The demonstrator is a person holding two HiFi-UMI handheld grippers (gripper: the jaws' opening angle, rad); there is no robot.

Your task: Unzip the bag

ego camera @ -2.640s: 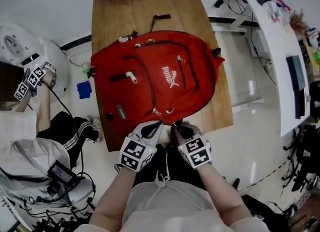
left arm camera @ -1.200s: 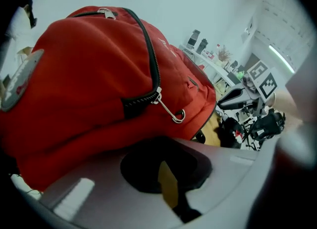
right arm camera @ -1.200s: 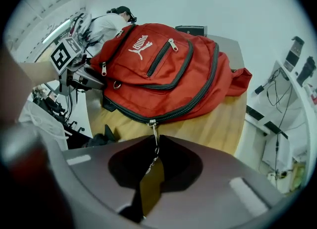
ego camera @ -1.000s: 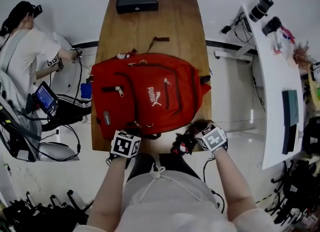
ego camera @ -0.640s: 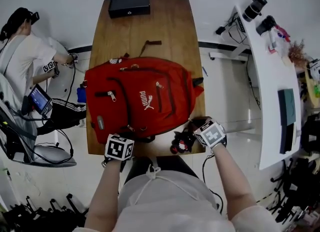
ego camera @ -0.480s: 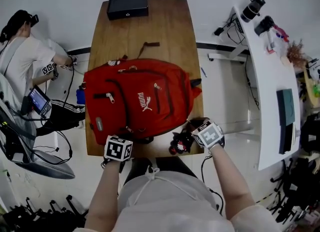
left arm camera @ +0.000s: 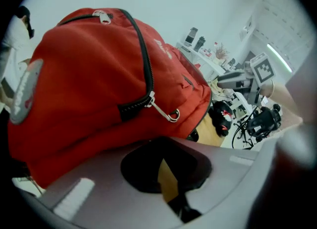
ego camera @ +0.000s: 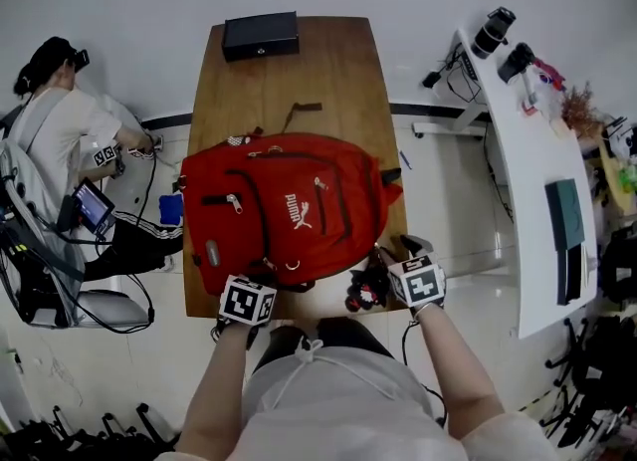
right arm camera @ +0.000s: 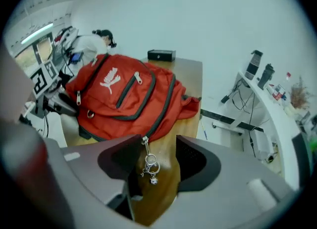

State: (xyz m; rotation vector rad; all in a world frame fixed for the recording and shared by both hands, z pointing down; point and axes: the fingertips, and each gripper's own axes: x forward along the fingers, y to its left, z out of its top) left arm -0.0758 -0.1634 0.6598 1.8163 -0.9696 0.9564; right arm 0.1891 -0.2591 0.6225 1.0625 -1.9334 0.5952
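Observation:
A red backpack (ego camera: pixel 289 215) lies flat on the wooden table (ego camera: pixel 299 71), its dark zips running over the front. My left gripper (ego camera: pixel 261 275) sits at the bag's near edge, and its jaws (left arm camera: pixel 163 146) look shut on the red fabric there. My right gripper (ego camera: pixel 410 247) hovers by the bag's near right corner. In the right gripper view its jaws have just been opening and stand wide apart (right arm camera: pixel 158 146). A zipper pull with metal rings (right arm camera: pixel 147 165) dangles between them, touching neither pad. That zip runs back up the bag (right arm camera: pixel 124 99).
A black box (ego camera: pixel 261 35) sits at the table's far end. A black and red object (ego camera: pixel 366 290) lies by the near right corner. A person (ego camera: pixel 60 135) sits on the left. On the right stands a white desk (ego camera: pixel 537 140) with cameras.
My right gripper has lifted a little and its jaws have spread. The left gripper stays at the bag's near edge. The bag has not shifted on the table.

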